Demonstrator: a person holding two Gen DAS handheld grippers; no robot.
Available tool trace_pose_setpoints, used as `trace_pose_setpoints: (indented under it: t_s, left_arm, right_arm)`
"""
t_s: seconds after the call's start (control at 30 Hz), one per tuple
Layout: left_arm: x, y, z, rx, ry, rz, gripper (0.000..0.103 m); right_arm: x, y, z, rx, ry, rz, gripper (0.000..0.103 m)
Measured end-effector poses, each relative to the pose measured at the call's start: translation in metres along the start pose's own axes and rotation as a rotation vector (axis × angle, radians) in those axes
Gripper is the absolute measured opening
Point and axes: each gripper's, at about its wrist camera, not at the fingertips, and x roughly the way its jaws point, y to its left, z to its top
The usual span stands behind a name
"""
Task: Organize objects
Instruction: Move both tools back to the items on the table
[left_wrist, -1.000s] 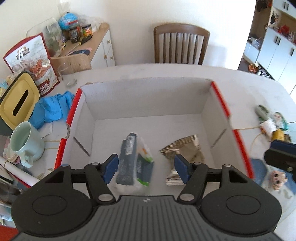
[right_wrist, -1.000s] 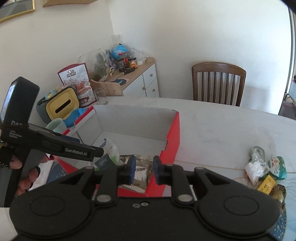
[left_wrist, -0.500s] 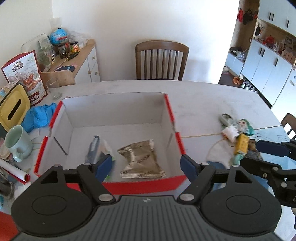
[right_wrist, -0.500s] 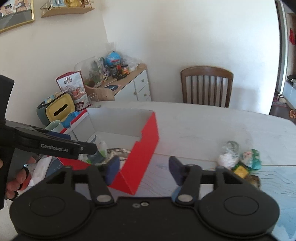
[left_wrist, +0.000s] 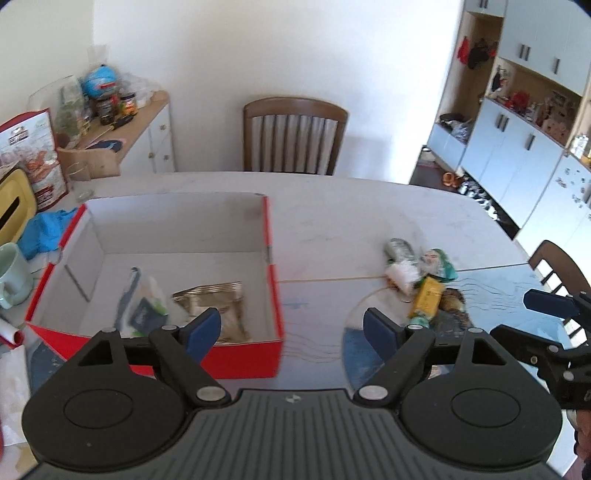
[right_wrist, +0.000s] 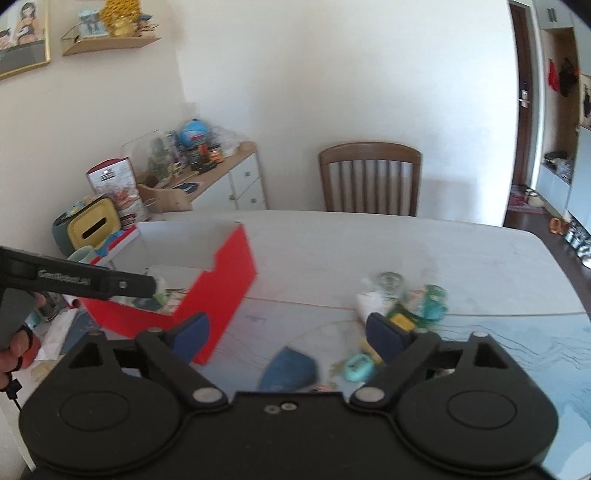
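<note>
A red box (left_wrist: 275, 295) with a white inside stands on the table's left half. In it lie a gold foil pouch (left_wrist: 218, 299) and a grey-and-white packet (left_wrist: 142, 306). My left gripper (left_wrist: 291, 328) hovers above the box's near right corner, its jaws opening with nothing between them. A heap of small items lies to the right: a yellow packet (left_wrist: 428, 295), a white wad (left_wrist: 400, 273) and a green wrapper (left_wrist: 439, 260). My right gripper (right_wrist: 287, 332) hangs before that heap (right_wrist: 402, 302), jaws opening and empty. A teal trinket (right_wrist: 356, 369) lies just beyond its right finger.
A wooden chair (left_wrist: 293, 136) stands at the table's far side. A mug (left_wrist: 13, 275), blue cloth (left_wrist: 44, 230) and yellow tissue box (left_wrist: 13, 208) crowd the box's left. A cluttered sideboard (left_wrist: 122, 129) is behind, cabinets (left_wrist: 517, 155) at right. A hand (right_wrist: 18, 347) holds the left gripper.
Both grippers drew back from the box and swung right toward the heap. The right jaws went from nearly shut at the gold pouch to wide; the pouch stayed in the box. Left jaws widened.
</note>
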Motion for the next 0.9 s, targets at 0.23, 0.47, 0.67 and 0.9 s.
trace_pose_setpoints:
  t_s: [0.23, 0.47, 0.67, 0.9]
  left_arm:
    - [0.007, -0.034, -0.002, 0.059, -0.017, -0.037, 0.100]
    - [0.030, -0.066, -0.008, 0.089, -0.015, -0.094, 0.103]
    - [0.065, -0.088, -0.019, 0.099, 0.077, -0.068, 0.103]
    - [0.095, -0.109, -0.036, 0.124, 0.111, -0.063, 0.103]
  right_arm:
    - [-0.013, -0.046, -0.009, 0.051, -0.001, -0.063, 0.093]
    - [-0.014, -0.085, -0.021, 0.078, 0.020, -0.114, 0.093]
    - [-0.006, -0.114, -0.032, 0.092, 0.058, -0.134, 0.093]
    - [0.018, -0.140, -0.040, 0.096, 0.111, -0.158, 0.091]
